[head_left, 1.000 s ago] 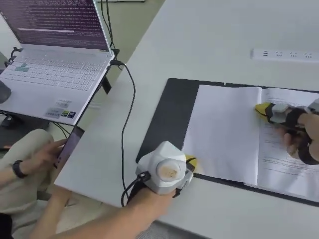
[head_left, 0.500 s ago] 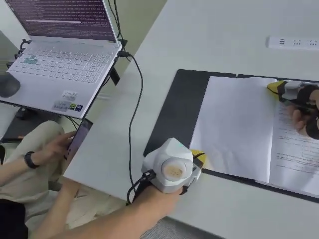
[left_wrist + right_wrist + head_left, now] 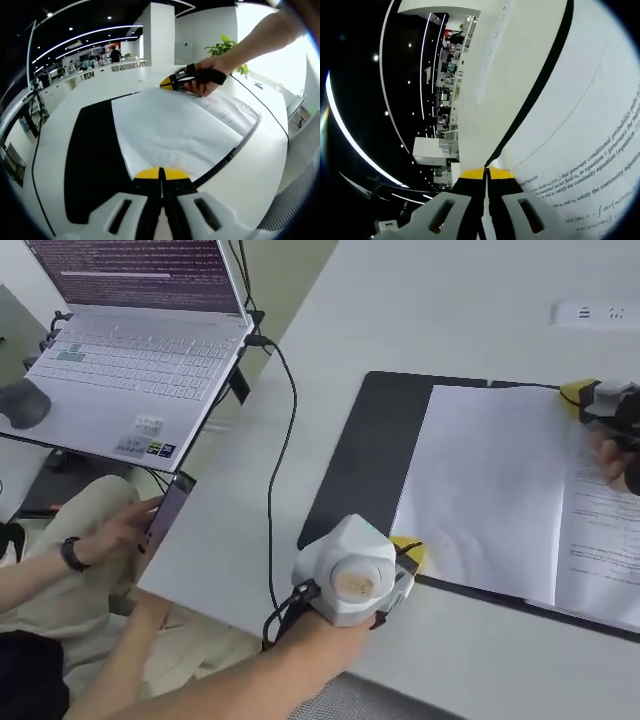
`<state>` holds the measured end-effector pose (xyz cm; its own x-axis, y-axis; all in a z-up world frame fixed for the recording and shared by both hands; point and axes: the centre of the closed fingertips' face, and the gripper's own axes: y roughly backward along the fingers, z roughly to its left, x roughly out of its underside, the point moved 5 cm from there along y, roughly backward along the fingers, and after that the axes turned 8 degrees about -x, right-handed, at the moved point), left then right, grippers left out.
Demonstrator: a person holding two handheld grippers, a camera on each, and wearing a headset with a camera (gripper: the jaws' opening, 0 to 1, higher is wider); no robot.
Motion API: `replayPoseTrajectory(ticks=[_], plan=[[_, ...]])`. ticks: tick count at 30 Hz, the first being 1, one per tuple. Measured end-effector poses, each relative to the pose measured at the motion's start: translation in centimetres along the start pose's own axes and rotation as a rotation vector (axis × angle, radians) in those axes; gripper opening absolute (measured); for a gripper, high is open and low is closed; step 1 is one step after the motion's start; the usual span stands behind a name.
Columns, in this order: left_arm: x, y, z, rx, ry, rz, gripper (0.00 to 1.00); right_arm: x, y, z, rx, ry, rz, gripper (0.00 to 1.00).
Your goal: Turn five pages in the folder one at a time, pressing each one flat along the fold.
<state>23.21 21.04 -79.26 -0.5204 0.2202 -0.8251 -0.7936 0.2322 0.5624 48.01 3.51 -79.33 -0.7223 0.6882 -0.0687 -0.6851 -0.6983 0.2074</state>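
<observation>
**Right gripper at the far end of the fold**

Head view: the folder (image 3: pixel 368 465) lies open on the bench (image 3: pixel 430 310). A blank turned page (image 3: pixel 490 490) lies over its left half and a printed page (image 3: pixel 600 530) over its right. The fold (image 3: pixel 558 510) between them runs from the far edge toward the person. The right gripper (image 3: pixel 578 393) sits at the fold's far end. The left gripper (image 3: pixel 410 552) rests at the near edge of the blank page, well left of the fold.

Left gripper view: its jaws are closed, yellow tips together (image 3: pixel 161 173), touching the page's near edge and holding nothing. The right gripper (image 3: pixel 169 83) shows across the paper.

Right gripper view: jaws closed and empty (image 3: pixel 485 174), tips on the paper's top edge, printed text just beside them.

Judgement: the page looks turned, and pressing comes next. The right gripper is the nearer one, and the fold stretches away from it toward the person.
</observation>
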Motion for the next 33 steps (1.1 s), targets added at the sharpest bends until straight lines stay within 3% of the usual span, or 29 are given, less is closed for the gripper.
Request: replayPoseTrajectory(ticks=[12,15,20,25,30,33], plan=[[0.0,0.1,0.0,0.005,0.01,0.006,0.0,3.9,3.5,0.0,0.014,-0.032,0.198,0.0],[0.0,0.1,0.0,0.004,0.012,0.005,0.0,4.9,4.9,0.1,0.013,-0.068,0.209,0.0],[0.0,0.2,0.0,0.007,0.015,0.001,0.0,7.3,7.2,0.3,0.012,-0.066,0.267,0.0],[0.0,0.2,0.0,0.011,0.015,-0.005,0.0,8.6,9.0,0.5,0.006,-0.092,0.263,0.0],[0.0,0.2,0.1,0.021,0.0,-0.004,0.0,10.7,10.8,0.3,0.006,-0.082,0.329,0.0],[0.0,0.2,0.1,0.021,0.004,-0.005,0.0,12.2,12.0,0.6,0.002,-0.096,0.343,0.0]])
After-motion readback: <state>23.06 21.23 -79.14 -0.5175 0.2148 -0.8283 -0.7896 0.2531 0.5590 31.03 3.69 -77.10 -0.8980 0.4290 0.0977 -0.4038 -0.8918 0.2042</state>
